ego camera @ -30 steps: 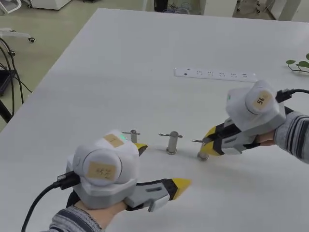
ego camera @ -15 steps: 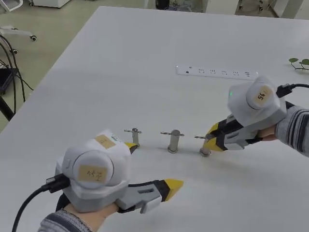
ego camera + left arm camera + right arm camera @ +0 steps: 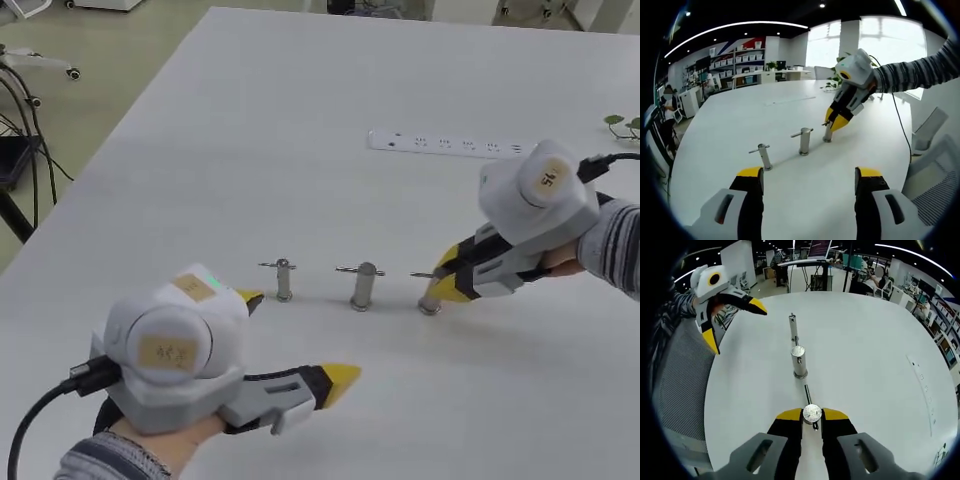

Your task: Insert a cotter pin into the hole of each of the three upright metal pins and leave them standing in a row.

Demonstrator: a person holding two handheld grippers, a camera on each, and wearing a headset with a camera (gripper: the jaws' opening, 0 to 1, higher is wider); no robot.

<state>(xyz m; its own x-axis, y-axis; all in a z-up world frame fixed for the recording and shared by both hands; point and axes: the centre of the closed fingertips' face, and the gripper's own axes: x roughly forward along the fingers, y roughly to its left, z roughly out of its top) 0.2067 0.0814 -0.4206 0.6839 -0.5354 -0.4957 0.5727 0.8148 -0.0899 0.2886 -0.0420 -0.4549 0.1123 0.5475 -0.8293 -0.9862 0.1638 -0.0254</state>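
three metal pins are seen standing upright in a row on the white desk [image 3: 200,180], each with a cotter pin passed crosswise through its top: the left metal pin [image 3: 284,282], the middle metal pin [image 3: 365,288] and the right metal pin [image 3: 812,413]. the right hand-held gripper [image 3: 443,285] is held low at the right metal pin, its jaws drawn narrow and closed on either side of the head; that pin's cotter pin [image 3: 420,274] is seen sticking out past the yellow tips. the left hand-held gripper [image 3: 810,180] is held above the desk near the left metal pin, apart from it, its jaws spread wide and empty. a white power strip [image 3: 448,146] lies farther back on the desk.
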